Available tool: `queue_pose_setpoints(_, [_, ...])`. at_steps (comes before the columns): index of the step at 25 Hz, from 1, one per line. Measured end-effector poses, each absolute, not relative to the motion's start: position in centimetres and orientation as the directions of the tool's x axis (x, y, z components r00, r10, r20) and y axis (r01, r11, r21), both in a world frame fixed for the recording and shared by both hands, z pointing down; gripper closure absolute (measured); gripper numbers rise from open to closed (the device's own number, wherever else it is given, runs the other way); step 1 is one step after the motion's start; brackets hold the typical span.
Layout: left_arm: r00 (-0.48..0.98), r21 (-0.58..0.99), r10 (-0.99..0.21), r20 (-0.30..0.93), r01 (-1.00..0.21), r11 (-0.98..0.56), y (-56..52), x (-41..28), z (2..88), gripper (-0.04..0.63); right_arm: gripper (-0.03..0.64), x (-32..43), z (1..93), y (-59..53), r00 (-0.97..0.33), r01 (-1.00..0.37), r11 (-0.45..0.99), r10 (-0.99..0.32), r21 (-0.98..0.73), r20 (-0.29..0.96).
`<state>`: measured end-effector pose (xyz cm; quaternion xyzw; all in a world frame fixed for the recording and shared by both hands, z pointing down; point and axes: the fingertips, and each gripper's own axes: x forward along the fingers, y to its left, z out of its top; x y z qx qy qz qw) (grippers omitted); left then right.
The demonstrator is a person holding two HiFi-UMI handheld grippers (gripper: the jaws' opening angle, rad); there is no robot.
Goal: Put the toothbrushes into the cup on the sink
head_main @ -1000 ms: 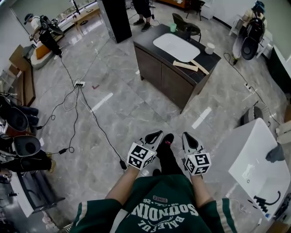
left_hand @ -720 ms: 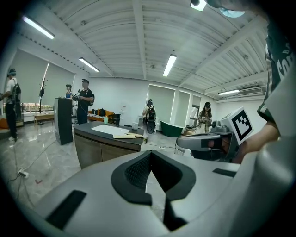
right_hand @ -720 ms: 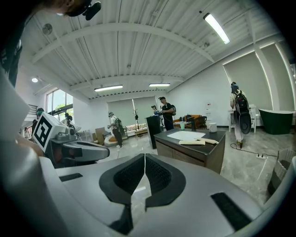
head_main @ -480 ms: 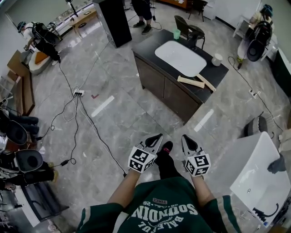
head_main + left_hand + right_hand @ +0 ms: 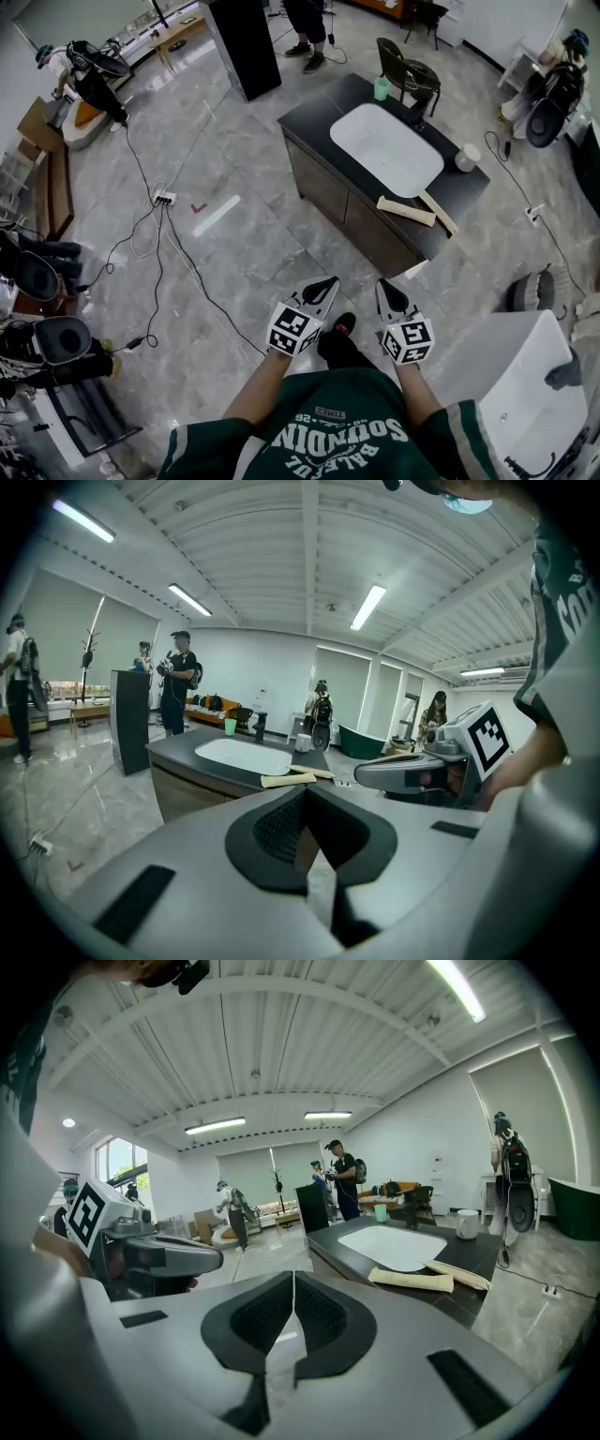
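Head view: the left gripper (image 5: 325,285) and right gripper (image 5: 385,289) are held low in front of the person, well short of the dark sink counter (image 5: 323,108). Two tan wrapped toothbrushes (image 5: 406,211) lie on its near right corner. There's a white cup (image 5: 467,157) past them and a green cup (image 5: 382,88) at the far end.

Left gripper view: jaws pressed together, nothing pinched, toothbrushes well ahead.

Right gripper view: same deal, jaws closed and empty.

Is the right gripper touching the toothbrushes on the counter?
Apart. The head view shows the right gripper over bare floor, short of the counter where the toothbrushes lie.
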<state>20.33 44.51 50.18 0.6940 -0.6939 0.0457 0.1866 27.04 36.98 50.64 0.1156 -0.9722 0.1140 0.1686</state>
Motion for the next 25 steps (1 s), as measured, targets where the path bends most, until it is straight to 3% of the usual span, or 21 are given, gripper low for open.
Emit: queue_pose_setpoints(25, [0.120,0.180,-0.950,0.287,-0.981,-0.070,25.8,9.7,49.1,0.586,0.575,20.0,47.5,18.8,-0.900,-0.381,0.917,-0.339,-0.119,0.274])
